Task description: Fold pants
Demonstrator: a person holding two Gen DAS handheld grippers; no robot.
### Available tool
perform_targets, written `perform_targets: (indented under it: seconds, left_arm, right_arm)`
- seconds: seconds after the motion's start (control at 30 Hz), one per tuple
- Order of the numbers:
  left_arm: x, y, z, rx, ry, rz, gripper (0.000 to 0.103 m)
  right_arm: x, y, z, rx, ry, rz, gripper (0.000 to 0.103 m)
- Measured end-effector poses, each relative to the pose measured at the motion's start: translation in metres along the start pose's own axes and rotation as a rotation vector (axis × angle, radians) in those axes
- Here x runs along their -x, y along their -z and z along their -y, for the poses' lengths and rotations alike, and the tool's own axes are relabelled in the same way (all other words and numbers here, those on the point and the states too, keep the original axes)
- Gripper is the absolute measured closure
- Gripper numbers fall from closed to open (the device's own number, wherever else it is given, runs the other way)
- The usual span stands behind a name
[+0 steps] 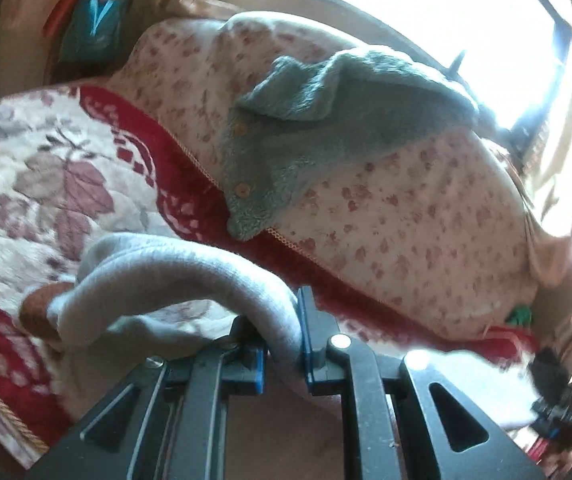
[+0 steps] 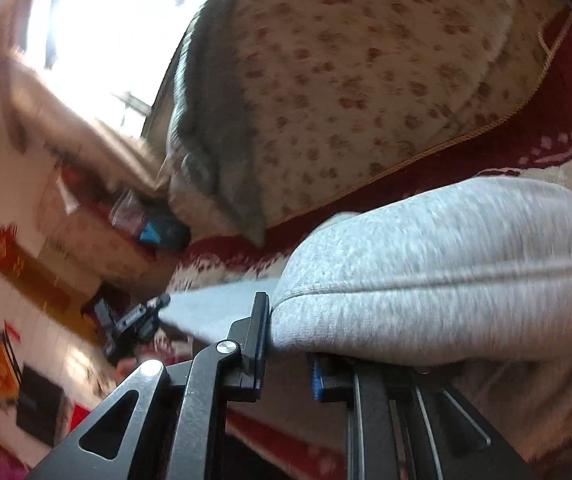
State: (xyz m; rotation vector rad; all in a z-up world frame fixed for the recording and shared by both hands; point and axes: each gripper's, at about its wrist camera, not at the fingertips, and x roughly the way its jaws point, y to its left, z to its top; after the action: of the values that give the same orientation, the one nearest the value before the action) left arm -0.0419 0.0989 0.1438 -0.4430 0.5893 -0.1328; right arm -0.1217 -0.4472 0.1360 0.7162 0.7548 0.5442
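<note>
The light grey sweat pants point(image 1: 154, 276) arch up from my left gripper point(image 1: 282, 340), which is shut on a rolled band of the fabric between its blue pads. In the right wrist view the same grey pants point(image 2: 437, 268) bulge across the frame, and my right gripper point(image 2: 286, 344) is shut on their seamed edge. The pants hang above a red and cream floral blanket point(image 1: 34, 184). The other gripper point(image 2: 134, 320) shows at mid left in the right wrist view, holding the stretched grey cloth; it also shows blurred in the left wrist view point(image 1: 557, 400).
A big flower-print pillow point(image 1: 385, 216) lies behind the pants with a grey-blue fleece garment with buttons point(image 1: 325, 120) draped on it. A bright window point(image 1: 425, 8) is behind. A tiled floor with clutter point(image 2: 26, 320) lies to the left in the right wrist view.
</note>
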Motion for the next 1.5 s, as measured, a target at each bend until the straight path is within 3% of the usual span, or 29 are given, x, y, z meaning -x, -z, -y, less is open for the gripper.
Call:
perform_targets:
  seconds: [0.1, 0.2, 0.27, 0.33, 0.4, 0.47, 0.57, 0.6, 0.67, 0.7, 0.73, 0.83, 0.87, 1.07, 1.27, 1.4, 1.43, 1.47, 1.5]
  left_arm:
    - [0.006, 0.039, -0.021, -0.024, -0.011, -0.047, 0.09]
    - [-0.014, 0.083, -0.038, -0.03, -0.106, -0.16, 0.089]
    - [-0.019, 0.1, -0.048, -0.013, -0.13, -0.173, 0.089]
    - [-0.014, 0.103, -0.056, 0.043, -0.096, -0.145, 0.088]
    - [-0.011, 0.1, -0.057, 0.066, -0.084, -0.134, 0.088]
    - [-0.011, 0.1, -0.052, 0.036, -0.111, -0.134, 0.088]
    - [-0.013, 0.106, -0.051, 0.039, -0.131, -0.139, 0.084]
    - [-0.013, 0.109, -0.053, 0.056, -0.132, -0.139, 0.081]
    - [-0.01, 0.11, -0.052, 0.067, -0.129, -0.138, 0.066]
    - [-0.006, 0.111, -0.048, 0.053, -0.153, -0.139, 0.038]
    - [-0.003, 0.112, -0.045, 0.042, -0.182, -0.134, 0.014]
    - [0.017, 0.115, -0.033, 0.006, -0.252, -0.081, 0.013]
    - [0.022, 0.115, -0.029, 0.004, -0.258, -0.071, 0.013]
    - [0.049, 0.114, 0.017, -0.05, -0.234, 0.011, 0.013]
    - [0.033, 0.118, 0.1, -0.131, -0.05, -0.022, 0.012]
    - [-0.01, 0.14, 0.166, -0.204, 0.071, -0.123, 0.012]
    - [-0.023, 0.148, 0.184, -0.223, 0.1, -0.147, 0.012]
    - [-0.033, 0.155, 0.199, -0.243, 0.121, -0.171, 0.012]
    - [-0.048, 0.163, 0.216, -0.268, 0.141, -0.2, 0.012]
  right_arm:
    - [-0.006, 0.033, 0.003, 0.026, 0.021, -0.082, 0.085]
    - [-0.026, 0.068, 0.033, -0.016, 0.084, -0.187, 0.085]
    - [-0.035, 0.077, 0.054, -0.051, 0.123, -0.215, 0.085]
    - [-0.038, 0.081, 0.068, -0.109, 0.11, -0.222, 0.086]
    - [-0.033, 0.079, 0.061, -0.069, 0.106, -0.215, 0.086]
    - [-0.026, 0.075, 0.049, -0.005, 0.097, -0.204, 0.086]
    - [-0.025, 0.076, 0.054, -0.009, 0.089, -0.195, 0.086]
    - [-0.028, 0.08, 0.061, -0.028, 0.102, -0.206, 0.086]
    - [-0.03, 0.086, 0.071, -0.068, 0.108, -0.222, 0.081]
    - [-0.031, 0.085, 0.07, -0.079, 0.102, -0.222, 0.08]
    - [-0.024, 0.085, 0.071, -0.08, 0.105, -0.211, 0.076]
    - [0.001, 0.075, 0.072, -0.068, 0.134, -0.131, 0.036]
    - [0.009, 0.072, 0.076, -0.083, 0.133, -0.109, 0.03]
    - [0.049, 0.054, 0.119, -0.262, 0.083, 0.003, 0.027]
    - [0.056, 0.033, 0.161, -0.453, -0.047, 0.093, 0.024]
    - [0.045, 0.025, 0.186, -0.533, -0.085, 0.099, 0.028]
    - [0.045, 0.024, 0.186, -0.504, -0.042, 0.103, 0.046]
    - [0.046, 0.023, 0.185, -0.484, -0.02, 0.108, 0.071]
    - [0.052, 0.023, 0.187, -0.478, -0.028, 0.118, 0.076]
